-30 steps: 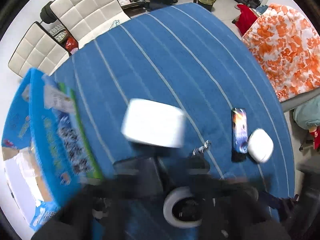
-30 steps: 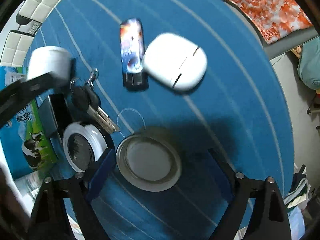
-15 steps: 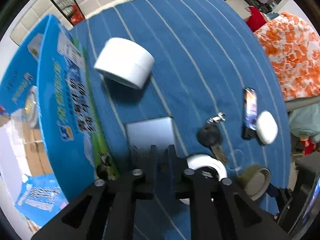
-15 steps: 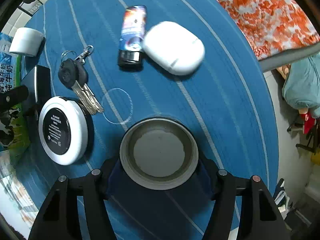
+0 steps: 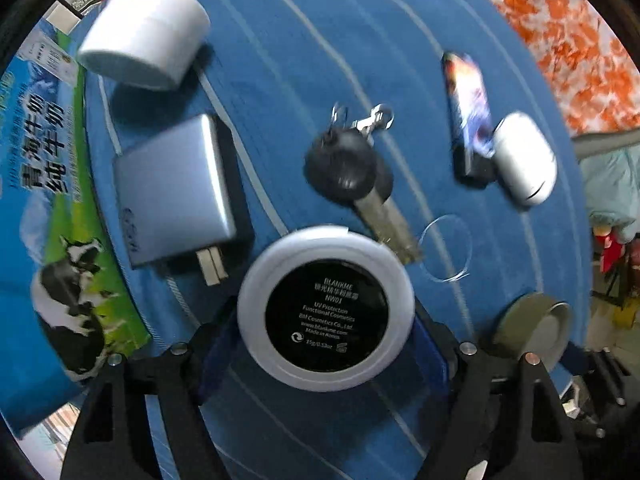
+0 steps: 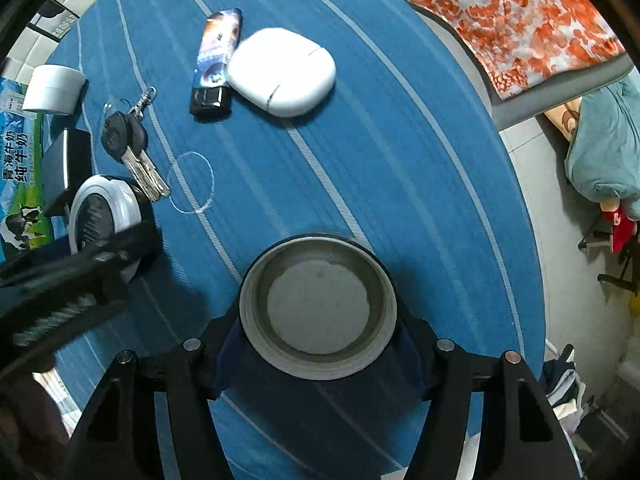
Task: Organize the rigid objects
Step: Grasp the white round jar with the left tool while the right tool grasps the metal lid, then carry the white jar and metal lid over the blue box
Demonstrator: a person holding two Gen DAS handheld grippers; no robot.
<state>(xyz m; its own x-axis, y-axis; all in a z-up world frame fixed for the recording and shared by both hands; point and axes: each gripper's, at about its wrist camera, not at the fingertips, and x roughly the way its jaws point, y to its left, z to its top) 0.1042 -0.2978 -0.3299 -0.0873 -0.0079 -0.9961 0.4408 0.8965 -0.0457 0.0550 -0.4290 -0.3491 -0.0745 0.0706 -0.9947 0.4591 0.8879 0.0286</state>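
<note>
The white compact (image 5: 325, 307), its black label reading "BLANKME", sat between the left gripper (image 5: 320, 344) fingers, whether pinched I couldn't tell. Keys (image 5: 352, 172) touched it at one o'clock. The right gripper (image 6: 318, 334) bracketed the metal tin (image 6: 318, 305); grip unclear. Open blue cloth (image 6: 400, 168) lay at twelve o'clock.

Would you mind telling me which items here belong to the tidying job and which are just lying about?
Part of the job:
white round compact, between the left gripper fingers
grey metal dish, between the right gripper fingers
keys
lighter
white earbud case
charger
white jar

Just lying about:
milk carton box
orange floral cloth
</note>
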